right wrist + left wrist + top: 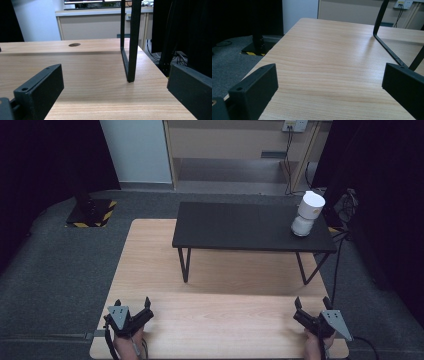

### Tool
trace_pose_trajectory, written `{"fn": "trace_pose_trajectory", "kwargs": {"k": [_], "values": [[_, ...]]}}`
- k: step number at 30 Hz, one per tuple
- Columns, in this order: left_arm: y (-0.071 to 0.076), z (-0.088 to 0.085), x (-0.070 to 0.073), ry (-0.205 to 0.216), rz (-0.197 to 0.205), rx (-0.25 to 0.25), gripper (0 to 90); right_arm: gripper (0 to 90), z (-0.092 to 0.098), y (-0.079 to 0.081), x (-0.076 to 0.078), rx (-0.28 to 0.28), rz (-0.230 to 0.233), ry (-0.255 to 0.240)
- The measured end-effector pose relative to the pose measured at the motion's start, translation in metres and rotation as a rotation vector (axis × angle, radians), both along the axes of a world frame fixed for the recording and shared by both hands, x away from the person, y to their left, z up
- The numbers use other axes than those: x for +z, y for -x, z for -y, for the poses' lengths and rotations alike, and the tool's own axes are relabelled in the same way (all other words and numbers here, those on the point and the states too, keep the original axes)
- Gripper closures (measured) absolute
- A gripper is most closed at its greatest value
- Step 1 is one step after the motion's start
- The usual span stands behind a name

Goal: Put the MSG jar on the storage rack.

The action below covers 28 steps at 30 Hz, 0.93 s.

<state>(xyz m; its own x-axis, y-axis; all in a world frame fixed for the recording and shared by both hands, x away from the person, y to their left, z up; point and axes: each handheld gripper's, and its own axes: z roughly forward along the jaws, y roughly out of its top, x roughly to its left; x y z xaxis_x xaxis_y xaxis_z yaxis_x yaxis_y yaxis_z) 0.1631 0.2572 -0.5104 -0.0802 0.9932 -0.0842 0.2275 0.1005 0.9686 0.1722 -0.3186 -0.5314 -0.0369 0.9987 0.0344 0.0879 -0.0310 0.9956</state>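
Observation:
My left gripper (132, 304) rests near the front left corner of the light wooden table (150, 250), open, with nothing between its jaws. In the left gripper view the left gripper (329, 82) stands wide open over bare wood. My right gripper (312, 302) sits near the front right corner, also open and empty. In the right gripper view the right gripper (115, 85) frames the black metal leg (131, 50) of the raised shelf. A white cylindrical object (307, 213) stands on the right end of the black shelf (240, 225), far from both grippers.
The black shelf stands on thin metal legs (185, 265) across the back half of the table, with open room beneath it. A black and yellow stand base (92, 212) sits on the grey carpet at left. Cables (345, 205) hang at the right.

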Motion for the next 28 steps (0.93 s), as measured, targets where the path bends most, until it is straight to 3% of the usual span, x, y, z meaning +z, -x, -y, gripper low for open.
{"fn": "trace_pose_trajectory", "kwargs": {"k": [28], "values": [[0.0014, -0.001, -0.0013, 0.009, 0.011, 0.001, 0.0, 0.9, -0.0012, -0.0022, 0.0035, 0.009, -0.027, 0.02]]}}
